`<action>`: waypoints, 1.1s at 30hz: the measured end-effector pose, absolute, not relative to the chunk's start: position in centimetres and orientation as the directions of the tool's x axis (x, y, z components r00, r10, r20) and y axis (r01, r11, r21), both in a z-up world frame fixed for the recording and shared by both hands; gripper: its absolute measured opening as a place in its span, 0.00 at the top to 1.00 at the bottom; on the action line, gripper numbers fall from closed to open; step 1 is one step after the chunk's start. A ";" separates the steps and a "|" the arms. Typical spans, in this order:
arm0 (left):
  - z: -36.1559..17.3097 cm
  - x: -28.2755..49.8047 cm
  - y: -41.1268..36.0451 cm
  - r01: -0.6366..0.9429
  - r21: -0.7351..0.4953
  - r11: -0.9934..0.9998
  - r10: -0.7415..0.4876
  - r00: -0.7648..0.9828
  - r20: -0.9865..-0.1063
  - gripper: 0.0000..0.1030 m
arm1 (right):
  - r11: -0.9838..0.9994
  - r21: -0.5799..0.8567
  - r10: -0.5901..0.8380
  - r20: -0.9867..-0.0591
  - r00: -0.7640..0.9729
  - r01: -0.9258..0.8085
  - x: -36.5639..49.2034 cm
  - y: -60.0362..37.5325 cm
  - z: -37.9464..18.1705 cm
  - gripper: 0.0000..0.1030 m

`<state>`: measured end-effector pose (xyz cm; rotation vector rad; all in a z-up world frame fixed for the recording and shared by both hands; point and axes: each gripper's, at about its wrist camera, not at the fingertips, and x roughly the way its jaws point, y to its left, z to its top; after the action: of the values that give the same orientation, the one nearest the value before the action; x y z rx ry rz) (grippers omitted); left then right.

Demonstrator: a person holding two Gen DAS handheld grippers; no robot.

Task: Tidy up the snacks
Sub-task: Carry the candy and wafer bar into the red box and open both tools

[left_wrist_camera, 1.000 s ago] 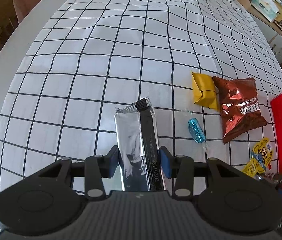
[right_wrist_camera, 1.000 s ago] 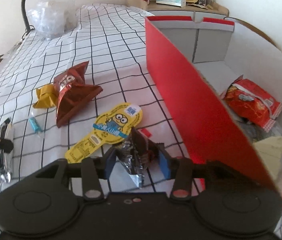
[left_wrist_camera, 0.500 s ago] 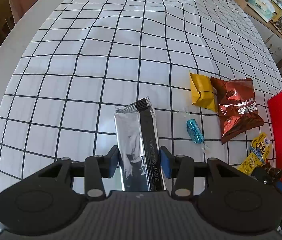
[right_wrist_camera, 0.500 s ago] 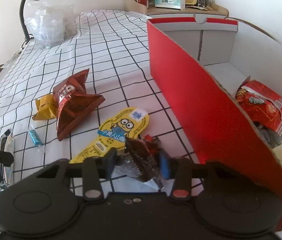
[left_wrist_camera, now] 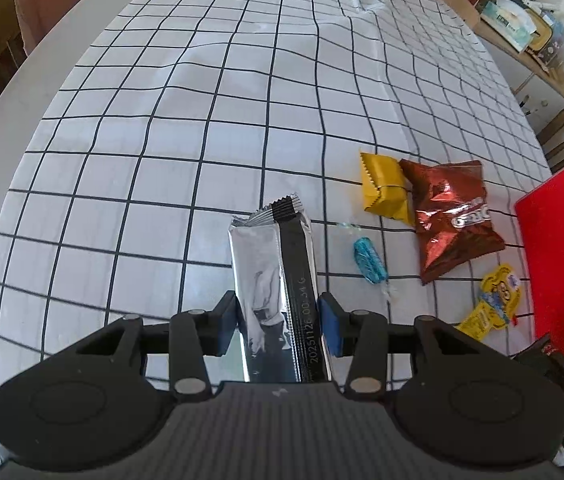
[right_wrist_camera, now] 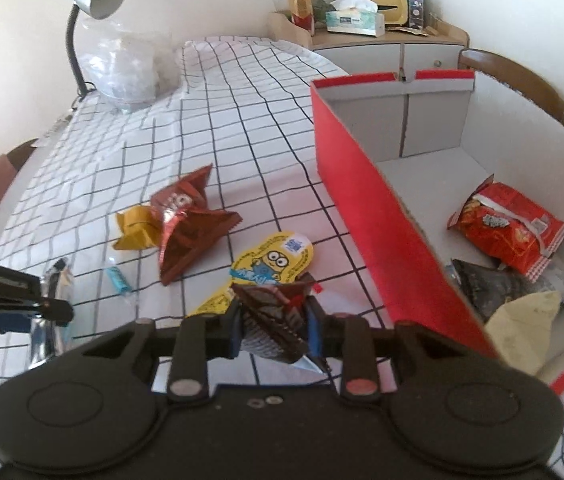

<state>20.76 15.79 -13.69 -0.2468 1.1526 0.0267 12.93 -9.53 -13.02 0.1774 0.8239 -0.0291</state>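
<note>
My left gripper (left_wrist_camera: 278,322) is shut on a long silver and black snack bar (left_wrist_camera: 272,264), held over the checked tablecloth. My right gripper (right_wrist_camera: 274,326) is shut on a small dark crinkled snack packet (right_wrist_camera: 272,312), lifted above the table just left of the red box (right_wrist_camera: 365,184). On the cloth lie a brown Oreo bag (left_wrist_camera: 451,216), a yellow packet (left_wrist_camera: 383,188), a blue wrapped candy (left_wrist_camera: 369,260) and a yellow Minions packet (right_wrist_camera: 272,266). The box holds a red snack bag (right_wrist_camera: 507,226) and other packets.
A desk lamp (right_wrist_camera: 90,12) and clear plastic bags (right_wrist_camera: 126,68) stand at the table's far end. A cabinet with tissues and bottles (right_wrist_camera: 365,24) is behind. Chairs (right_wrist_camera: 521,76) stand around the table. The left gripper shows in the right wrist view (right_wrist_camera: 6,292).
My right gripper has risen with the dark packet, off the table, and now sees over the box wall. My left gripper has lifted slightly with the bar.
</note>
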 end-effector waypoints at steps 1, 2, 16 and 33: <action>-13.3 20.4 15.6 -0.145 -0.187 0.972 -0.112 0.413 -0.904 0.58 | 0.984 0.154 0.054 -0.732 0.679 0.087 12.7 -9.6 -12.6 0.71; -12.8 20.1 15.5 -0.142 -0.190 0.971 -0.116 0.416 -0.902 0.58 | 0.984 0.157 0.061 -0.731 0.680 0.080 12.4 -9.7 -12.2 0.71; -5.3 16.3 9.6 -0.054 -0.239 0.969 -0.184 0.485 -0.855 0.58 | 0.986 0.168 0.130 -0.685 0.717 -0.018 9.3 -14.0 -5.2 0.71; -1.2 16.2 -5.7 0.128 -0.231 0.964 -0.264 0.505 -0.822 0.58 | 0.988 0.143 0.145 -0.668 0.730 -0.066 9.3 -25.6 -2.2 0.71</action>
<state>16.19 -5.73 -1.25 -0.1471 1.0149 -0.2379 9.31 -25.57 -2.20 0.1119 0.7436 0.1161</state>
